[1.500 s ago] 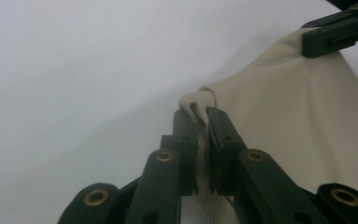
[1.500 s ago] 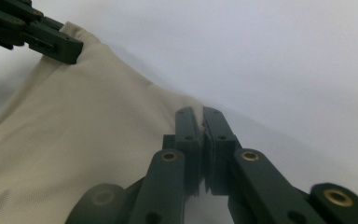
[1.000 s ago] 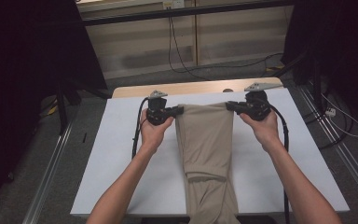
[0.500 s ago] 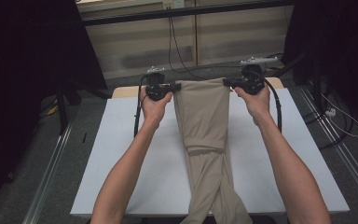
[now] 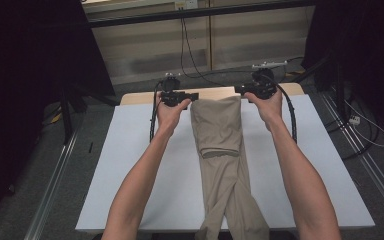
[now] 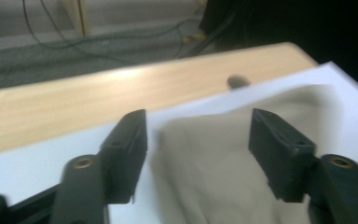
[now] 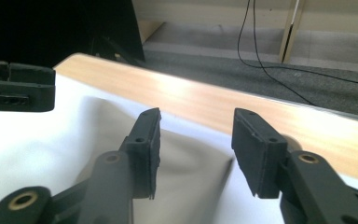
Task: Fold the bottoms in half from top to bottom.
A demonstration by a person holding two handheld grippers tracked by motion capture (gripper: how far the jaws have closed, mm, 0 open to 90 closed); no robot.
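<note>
Lying lengthwise down the white table (image 5: 130, 165), khaki trousers (image 5: 220, 150) with upper part folded over, waist at far edge, left gripper (image 5: 186, 101) and right gripper (image 5: 241, 90) at far corners of waist, both jaws apart, gripping nothing

I see both forearms stretched forward, roughly parallel. Left hand (image 5: 169, 113) grips the left gripper (image 6: 198, 140), jaws spread wide. Right hand (image 5: 264, 106) grips the right gripper (image 7: 196, 147), jaws parted too. Both grippers point inward, toward each other.
</note>
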